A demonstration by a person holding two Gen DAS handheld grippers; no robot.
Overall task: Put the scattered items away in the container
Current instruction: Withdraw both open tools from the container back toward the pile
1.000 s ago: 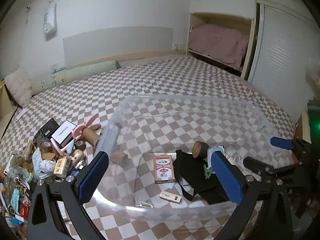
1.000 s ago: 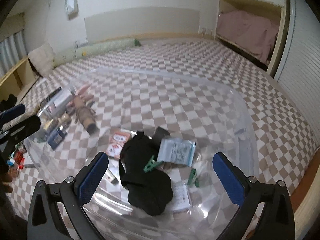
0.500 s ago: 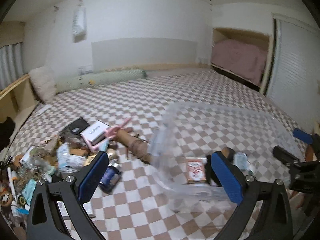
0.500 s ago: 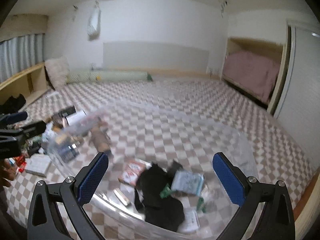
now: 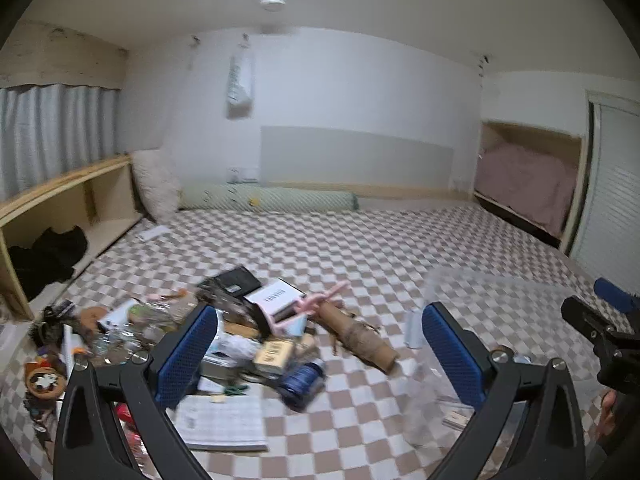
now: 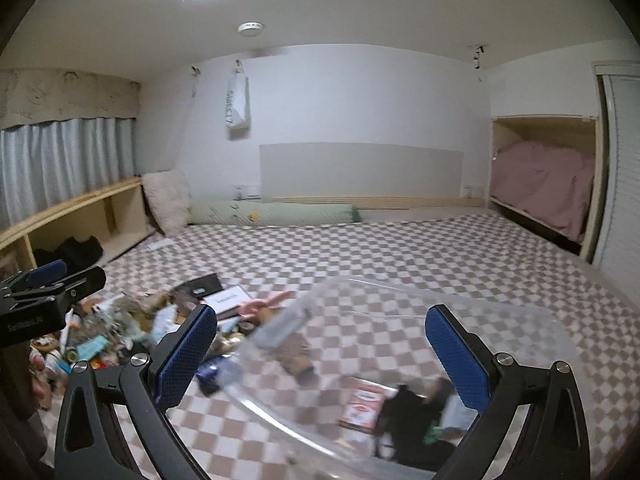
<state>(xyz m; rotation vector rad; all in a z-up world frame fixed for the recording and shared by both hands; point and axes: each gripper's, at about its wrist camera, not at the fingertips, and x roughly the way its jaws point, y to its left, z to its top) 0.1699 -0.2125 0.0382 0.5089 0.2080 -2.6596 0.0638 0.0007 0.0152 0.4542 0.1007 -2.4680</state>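
Note:
A clear plastic bin (image 6: 408,304) lies on the checkered bed, holding a red card box (image 6: 362,404) and a black cloth (image 6: 416,420); it also shows in the left wrist view (image 5: 496,292). A pile of scattered items (image 5: 240,332) lies left of it, with a brown cardboard tube (image 5: 362,338), a white box (image 5: 276,296), a blue jar (image 5: 300,376) and a paper sheet (image 5: 220,422). My left gripper (image 5: 320,354) is open and empty above the pile. My right gripper (image 6: 322,354) is open and empty over the bin's near left rim.
A wooden shelf (image 5: 60,216) runs along the left wall. A white pillow (image 5: 158,184) and a green bolster (image 5: 268,198) lie at the head of the bed. A recess with pink bedding (image 6: 544,188) is at the right.
Both cameras have risen and tilted up. The left gripper has swung left from the bin to the pile. The right gripper has shifted left toward the bin's left rim.

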